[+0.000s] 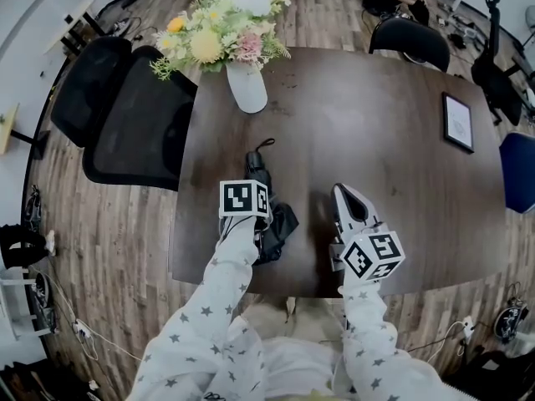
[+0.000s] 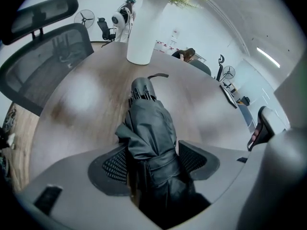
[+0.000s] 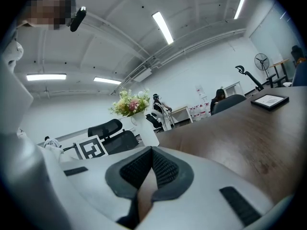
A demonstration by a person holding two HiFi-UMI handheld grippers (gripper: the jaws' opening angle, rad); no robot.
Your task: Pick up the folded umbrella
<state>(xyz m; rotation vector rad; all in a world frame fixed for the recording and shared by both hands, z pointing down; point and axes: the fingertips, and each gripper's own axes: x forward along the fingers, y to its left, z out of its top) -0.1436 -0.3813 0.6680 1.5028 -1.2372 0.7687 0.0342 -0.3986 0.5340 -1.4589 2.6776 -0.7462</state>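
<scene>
The folded black umbrella (image 1: 281,224) lies on the dark wooden table (image 1: 359,115) near its front edge, with its strap end (image 1: 258,159) pointing toward the vase. My left gripper (image 1: 247,213) points steeply down over it. In the left gripper view the umbrella (image 2: 149,123) runs between the two wide-set black pads (image 2: 113,166), which do not visibly press on it. My right gripper (image 1: 343,194) hovers to the right of the umbrella, shut, with nothing in it. In its own view the right gripper (image 3: 152,153) points almost level across the table.
A white vase (image 1: 247,88) of flowers stands behind the umbrella. A framed picture (image 1: 458,122) lies at the table's right side. Black office chairs (image 1: 134,132) stand at the left, another chair (image 1: 410,42) at the far side, a blue seat (image 1: 520,172) at the right.
</scene>
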